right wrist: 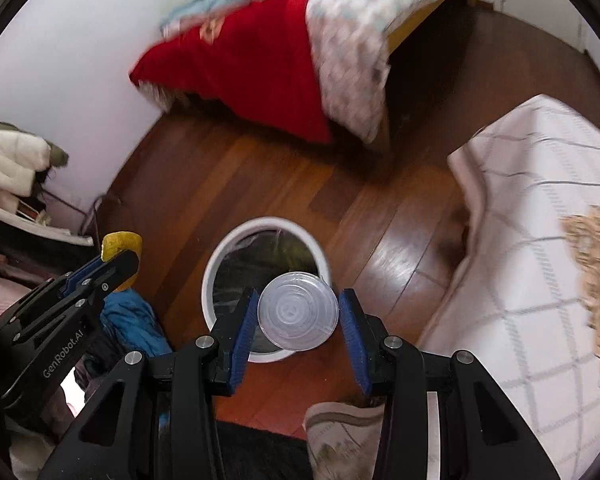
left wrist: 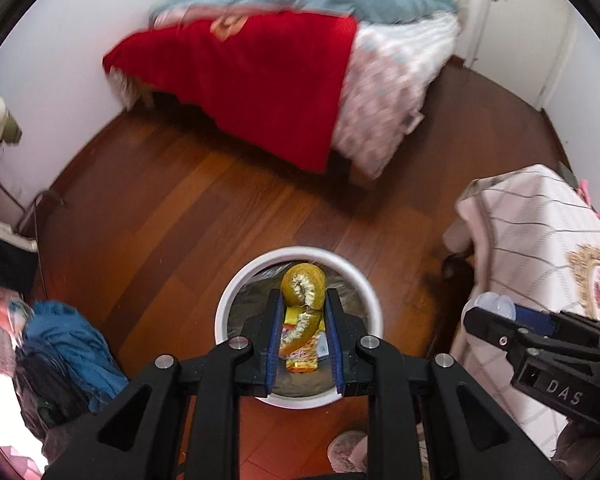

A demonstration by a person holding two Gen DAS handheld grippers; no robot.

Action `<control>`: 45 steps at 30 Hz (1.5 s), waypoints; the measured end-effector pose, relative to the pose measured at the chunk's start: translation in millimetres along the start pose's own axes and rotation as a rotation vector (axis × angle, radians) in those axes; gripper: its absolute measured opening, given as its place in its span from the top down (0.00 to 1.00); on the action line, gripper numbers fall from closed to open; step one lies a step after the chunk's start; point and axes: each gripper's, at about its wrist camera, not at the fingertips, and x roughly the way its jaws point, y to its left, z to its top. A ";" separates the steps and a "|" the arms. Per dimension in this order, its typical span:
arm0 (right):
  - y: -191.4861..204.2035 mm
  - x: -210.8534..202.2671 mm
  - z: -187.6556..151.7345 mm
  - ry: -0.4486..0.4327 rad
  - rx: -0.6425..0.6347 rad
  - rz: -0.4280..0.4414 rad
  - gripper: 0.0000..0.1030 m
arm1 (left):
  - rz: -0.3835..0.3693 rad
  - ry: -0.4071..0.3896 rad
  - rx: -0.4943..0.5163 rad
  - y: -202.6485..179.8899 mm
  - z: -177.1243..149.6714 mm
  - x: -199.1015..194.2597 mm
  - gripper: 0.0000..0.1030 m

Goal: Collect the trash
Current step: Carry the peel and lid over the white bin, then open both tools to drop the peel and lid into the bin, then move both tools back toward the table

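A white round trash bin with a dark liner stands on the wood floor; a yellow snack wrapper lies inside it. My left gripper is shut on a yellow banana peel and holds it above the bin. It also shows in the right wrist view with the peel. My right gripper holds a clear plastic cup bottom-forward over the bin's near right rim. The right gripper also shows in the left wrist view.
A bed with a red blanket stands at the back. A table with a white checked cloth is at the right. A blue garment and piled clothes lie at the left. A slipper lies near the bottom.
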 end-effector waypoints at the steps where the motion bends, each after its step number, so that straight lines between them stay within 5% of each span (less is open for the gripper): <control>1: 2.9 15.6 3.9 0.023 0.000 0.000 0.58 | -0.002 0.015 -0.008 5.7 0.6 10.8 0.83; 6: 11.6 82.1 14.3 0.117 0.005 0.011 0.58 | -0.016 0.110 -0.058 27.9 -0.6 61.7 0.83; 13: 7.7 143.6 18.5 0.195 0.029 0.028 0.58 | -0.034 0.167 -0.119 42.6 -4.5 85.0 0.76; 15: 5.4 150.6 19.2 0.200 0.036 0.036 0.57 | -0.027 0.167 -0.130 47.2 -6.5 83.8 0.68; 17: 4.7 155.2 20.8 0.201 0.039 0.043 0.57 | -0.014 0.157 -0.137 49.5 -6.9 80.7 0.31; 18: 4.9 155.6 21.5 0.201 0.036 0.049 0.57 | -0.016 0.152 -0.141 50.9 -6.7 78.1 0.24; 22: 5.0 148.3 25.0 0.175 0.016 0.064 0.44 | 0.004 0.145 -0.149 53.5 -5.3 71.3 0.19; 25: 3.5 135.4 26.0 0.156 0.007 0.049 0.34 | 0.026 0.129 -0.153 53.8 -5.3 60.1 0.03; 29: 5.2 109.6 25.0 0.118 -0.037 -0.003 0.19 | 0.040 0.099 -0.152 52.7 -6.1 40.4 0.03; 31: 8.6 95.6 23.0 0.106 -0.070 -0.043 0.01 | 0.046 0.087 -0.153 52.1 -6.2 31.1 0.03; 37: 16.0 48.3 11.4 0.066 -0.147 -0.122 0.00 | 0.069 0.035 -0.144 44.4 -9.7 -4.7 0.00; 45: 27.2 -23.2 -5.2 -0.018 -0.209 -0.113 0.00 | 0.067 -0.040 -0.140 34.7 -19.3 -65.4 0.00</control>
